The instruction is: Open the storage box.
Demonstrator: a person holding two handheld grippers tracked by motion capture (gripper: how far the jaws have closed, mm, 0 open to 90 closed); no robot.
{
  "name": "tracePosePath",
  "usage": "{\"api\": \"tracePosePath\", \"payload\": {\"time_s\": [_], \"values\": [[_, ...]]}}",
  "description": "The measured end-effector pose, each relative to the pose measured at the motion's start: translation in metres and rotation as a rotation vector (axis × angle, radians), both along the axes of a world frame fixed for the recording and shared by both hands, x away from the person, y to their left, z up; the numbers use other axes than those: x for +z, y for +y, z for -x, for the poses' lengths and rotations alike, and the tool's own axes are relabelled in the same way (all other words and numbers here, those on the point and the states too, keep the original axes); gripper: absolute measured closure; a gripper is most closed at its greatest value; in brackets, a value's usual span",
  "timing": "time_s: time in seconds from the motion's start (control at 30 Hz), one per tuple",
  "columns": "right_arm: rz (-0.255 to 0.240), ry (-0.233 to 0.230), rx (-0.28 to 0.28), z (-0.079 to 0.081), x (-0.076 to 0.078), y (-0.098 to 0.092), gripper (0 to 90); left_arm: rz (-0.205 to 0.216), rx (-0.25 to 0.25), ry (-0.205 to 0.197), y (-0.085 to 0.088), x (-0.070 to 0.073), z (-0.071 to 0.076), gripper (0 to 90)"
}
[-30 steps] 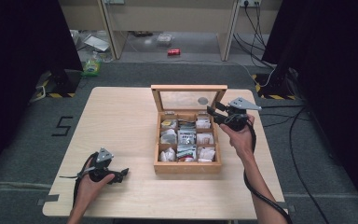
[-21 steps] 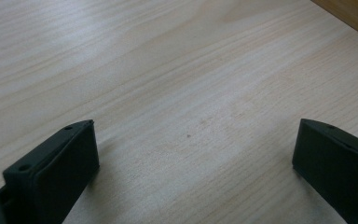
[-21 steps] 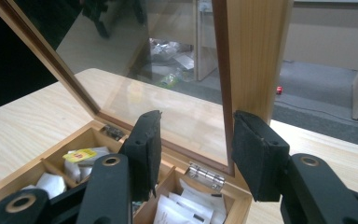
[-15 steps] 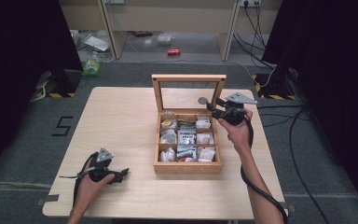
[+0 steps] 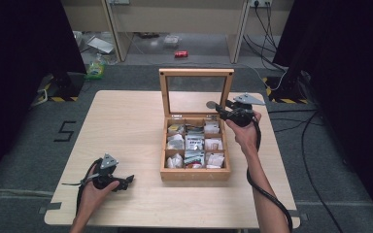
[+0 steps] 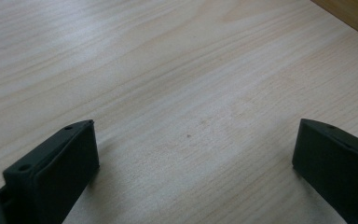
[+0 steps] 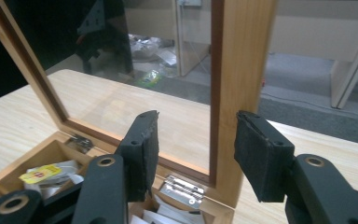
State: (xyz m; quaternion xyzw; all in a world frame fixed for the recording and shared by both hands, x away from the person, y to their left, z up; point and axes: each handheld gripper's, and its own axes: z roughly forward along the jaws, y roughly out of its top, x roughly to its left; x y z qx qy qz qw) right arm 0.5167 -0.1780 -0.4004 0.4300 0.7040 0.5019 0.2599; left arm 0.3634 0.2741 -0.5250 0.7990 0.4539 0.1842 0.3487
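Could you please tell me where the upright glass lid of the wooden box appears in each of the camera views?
High view: the lid stands upright at the back of the wooden box, above centre.
Left gripper view: only a corner of light wood, top right, too little to tell what it is.
Right gripper view: the lid's frame post rises between the open jaws of the right gripper.
Shared landmark: the pale table.

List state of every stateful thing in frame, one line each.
Wooden box: open, compartments filled with packets.
Glass-paned lid: raised upright on its hinges.
Right gripper: jaws straddle the lid's side frame with gaps either side, just been opening, not pressing.
Left gripper: jaws wide apart, empty, low on the table.
Red can: lying on the floor.
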Motion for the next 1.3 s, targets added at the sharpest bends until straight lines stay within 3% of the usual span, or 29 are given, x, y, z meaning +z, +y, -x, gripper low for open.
{"api": "tracePosePath", "payload": {"time_s": [0.53, 0.77, 1.3], "values": [[0.002, 0.04, -0.004, 0.0, -0.009, 0.0, 48.9, -0.001, 0.0, 0.0, 0.0, 0.0, 0.0, 0.0], [0.025, 0.102, 0.027, 0.015, -0.01, -0.003, 47.7, -0.001, 0.0, 0.0, 0.0, 0.0, 0.0, 0.0], [0.023, 0.136, 0.107, 0.041, -0.013, -0.008, 46.2, -0.002, -0.001, 0.0, 0.0, 0.0, 0.0, 0.0]]}}
